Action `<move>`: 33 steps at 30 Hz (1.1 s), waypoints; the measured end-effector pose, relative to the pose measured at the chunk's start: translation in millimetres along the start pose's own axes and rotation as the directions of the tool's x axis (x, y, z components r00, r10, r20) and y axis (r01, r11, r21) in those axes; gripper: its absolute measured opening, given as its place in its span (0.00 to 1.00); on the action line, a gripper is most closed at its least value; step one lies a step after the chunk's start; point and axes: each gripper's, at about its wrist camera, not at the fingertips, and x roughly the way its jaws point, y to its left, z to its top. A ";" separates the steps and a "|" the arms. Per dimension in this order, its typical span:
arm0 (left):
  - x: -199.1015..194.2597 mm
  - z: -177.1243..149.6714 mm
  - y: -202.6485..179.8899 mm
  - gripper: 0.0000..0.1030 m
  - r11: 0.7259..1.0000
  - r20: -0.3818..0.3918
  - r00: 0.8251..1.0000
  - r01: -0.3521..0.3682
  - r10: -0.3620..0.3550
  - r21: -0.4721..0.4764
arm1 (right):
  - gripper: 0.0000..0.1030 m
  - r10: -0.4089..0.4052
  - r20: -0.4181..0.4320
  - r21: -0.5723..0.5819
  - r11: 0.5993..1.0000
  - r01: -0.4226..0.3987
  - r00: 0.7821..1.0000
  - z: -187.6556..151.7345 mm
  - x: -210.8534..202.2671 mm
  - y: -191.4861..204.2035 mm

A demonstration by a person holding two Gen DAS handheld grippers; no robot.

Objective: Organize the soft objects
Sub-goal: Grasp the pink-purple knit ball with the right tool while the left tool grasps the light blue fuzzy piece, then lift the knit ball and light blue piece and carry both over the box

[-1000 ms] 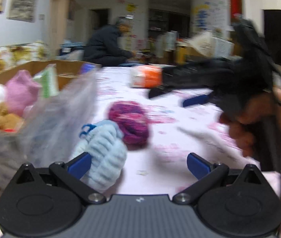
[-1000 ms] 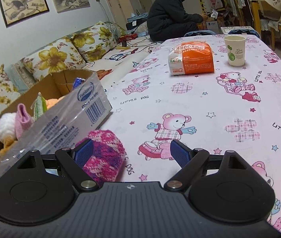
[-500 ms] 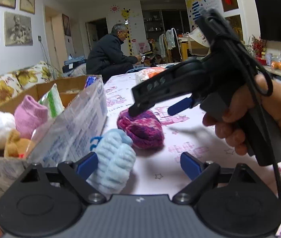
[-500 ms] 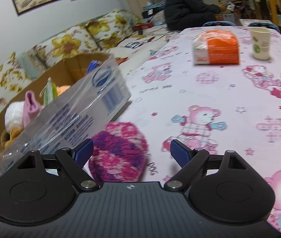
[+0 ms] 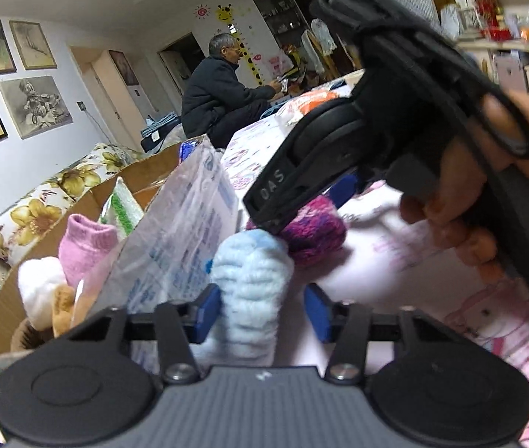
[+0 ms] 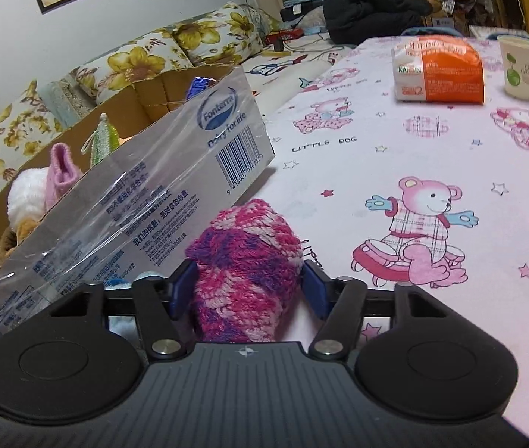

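A light blue fluffy soft piece (image 5: 249,298) lies on the pink bear-print tablecloth (image 6: 413,149), between the fingers of my left gripper (image 5: 260,313). Its jaws are closing; the left pad touches the piece and a small gap shows at the right pad. Just beyond lies a pink and purple knitted ball (image 6: 249,261). My right gripper (image 6: 247,287), hand-held and seen from the side in the left wrist view (image 5: 301,209), is closing on that ball with both pads against it. To the left stands a cardboard box (image 6: 190,171) holding a pink sock (image 5: 85,242) and other soft things.
An orange packet (image 6: 440,71) and a paper cup (image 6: 518,67) stand at the table's far end. A person in a dark coat (image 6: 369,3) sits beyond it. A flowered sofa (image 6: 134,63) runs behind the box. Crinkled plastic film covers the box's near wall.
Both pairs of jaws have narrowed around their soft pieces. The right gripper came forward and down over the pink and purple ball. The left gripper has rolled, tilting its view.
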 end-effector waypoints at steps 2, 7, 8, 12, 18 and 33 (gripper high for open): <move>1.1 0.6 0.5 0.35 1.000 -0.006 1.000 -0.015 0.015 0.013 | 0.64 -0.006 0.008 0.002 1.000 0.006 1.000 -1.4 -2.9 1.8; 3.3 2.5 1.9 0.26 1.000 -0.017 1.000 -0.024 0.024 0.009 | 0.51 -0.028 0.025 0.010 1.000 0.028 0.999 -3.0 -13.4 -0.4; 4.1 3.1 3.0 0.24 1.000 -0.017 1.000 -0.024 0.024 0.004 | 0.49 -0.035 0.030 0.009 0.999 0.035 0.999 -3.1 -15.3 -1.9; 5.0 3.9 4.7 0.22 1.000 -0.010 1.000 -0.015 0.015 -0.012 | 0.47 -0.065 0.038 -0.002 0.998 0.065 0.997 -6.6 -24.5 -2.6; 5.1 8.3 14.4 0.20 0.996 0.004 0.999 0.043 -0.043 -0.084 | 0.44 -0.094 0.041 0.033 0.995 0.092 0.995 -13.2 -41.0 -14.3; 5.3 19.2 25.2 0.16 0.937 0.089 0.969 0.246 -0.231 -0.248 | 0.42 -0.208 0.074 0.129 0.972 0.197 0.975 -30.3 -88.8 -30.9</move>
